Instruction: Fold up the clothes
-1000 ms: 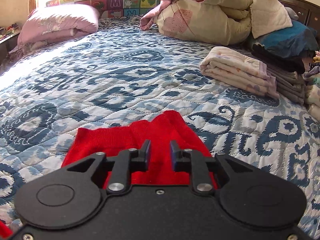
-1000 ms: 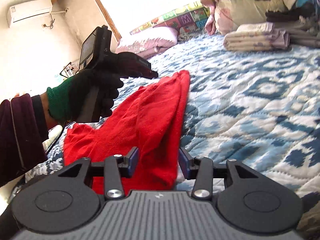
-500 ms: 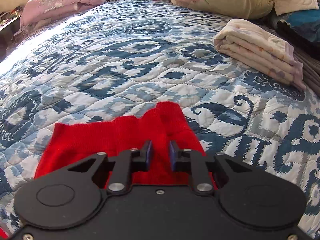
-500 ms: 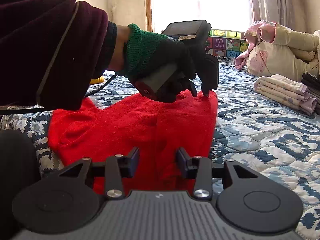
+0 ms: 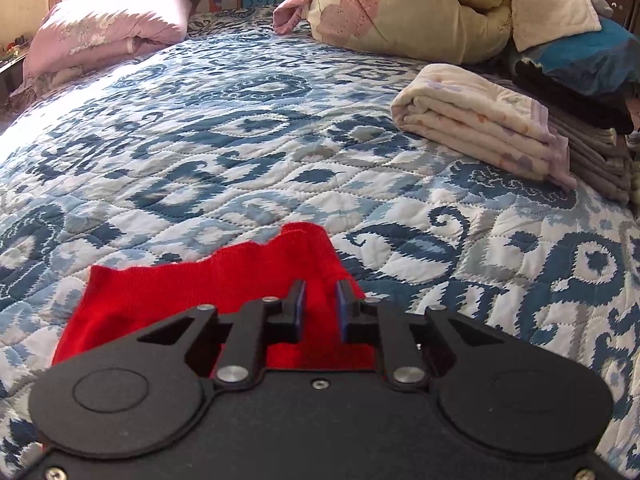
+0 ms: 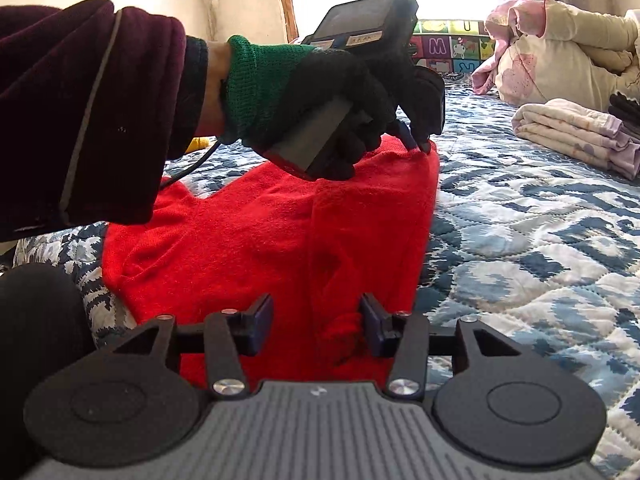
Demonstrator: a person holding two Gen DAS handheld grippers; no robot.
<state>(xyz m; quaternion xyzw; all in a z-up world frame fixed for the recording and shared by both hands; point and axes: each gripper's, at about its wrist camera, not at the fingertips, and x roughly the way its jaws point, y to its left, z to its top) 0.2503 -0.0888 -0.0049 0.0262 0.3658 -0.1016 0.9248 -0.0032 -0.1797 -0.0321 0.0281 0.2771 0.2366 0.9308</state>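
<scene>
Left gripper (image 5: 320, 300) w/ jaws spread a bit wider than 0.5 s ago, red knit garment (image 5: 224, 292) slack between them on the quilt (image 5: 240, 152). Right gripper (image 6: 316, 320) gapes over the near hem. Likely a fold was just released.

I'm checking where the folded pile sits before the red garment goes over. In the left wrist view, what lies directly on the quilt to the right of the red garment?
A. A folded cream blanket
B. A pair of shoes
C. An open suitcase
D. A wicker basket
A: a folded cream blanket lies on the blue patterned quilt, far right of the red garment, next to a stack of darker folded clothes.
</scene>
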